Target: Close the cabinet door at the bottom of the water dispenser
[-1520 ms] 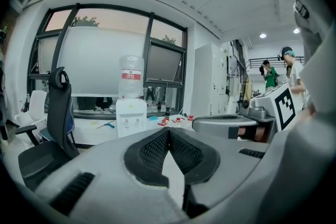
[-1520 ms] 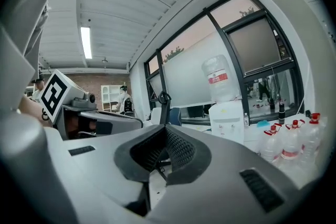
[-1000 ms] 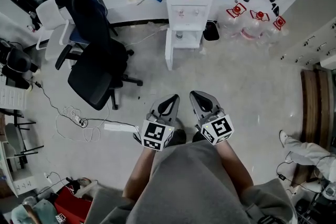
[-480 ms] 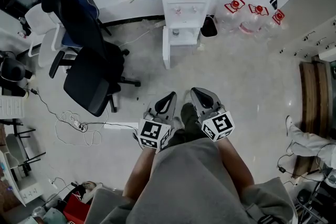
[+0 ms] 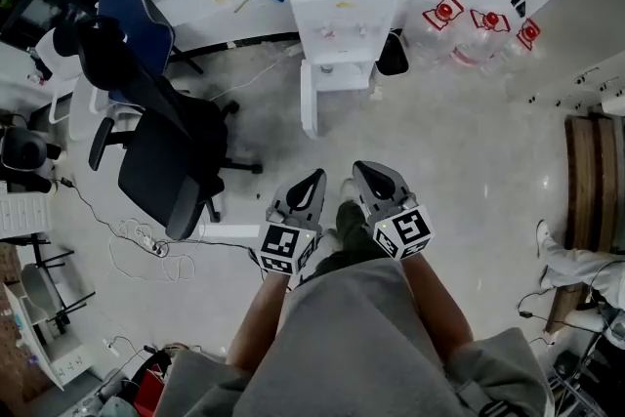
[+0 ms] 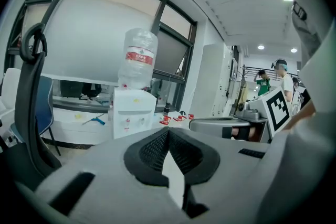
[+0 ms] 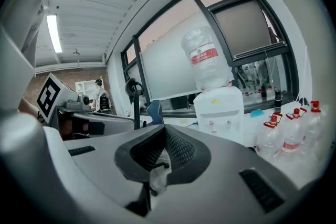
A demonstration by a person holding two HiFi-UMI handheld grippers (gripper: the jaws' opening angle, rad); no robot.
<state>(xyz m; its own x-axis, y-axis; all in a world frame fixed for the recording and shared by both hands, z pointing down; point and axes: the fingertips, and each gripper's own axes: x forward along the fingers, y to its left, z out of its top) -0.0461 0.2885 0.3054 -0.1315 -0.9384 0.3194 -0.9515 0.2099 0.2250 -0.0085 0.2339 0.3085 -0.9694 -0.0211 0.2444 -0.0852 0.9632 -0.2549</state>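
well ahead of both grippers, the water dispenser [image 5: 337, 0] stands against the white counter [image 5: 225, 0], with a bottle upside down on top. the cabinet door [image 5: 308, 101] at its bottom stands open, swung out at the dispenser's left side in the head view. the left gripper [image 5: 316, 179] has its jaws pressed together with nothing between them, and so does the right gripper [image 5: 363, 171] (pads meeting at the tips). both are side by side, well apart from the door. a black office chair [image 5: 161, 146] stands left of the dispenser and water bottles [image 5: 479, 29] stand to its right.
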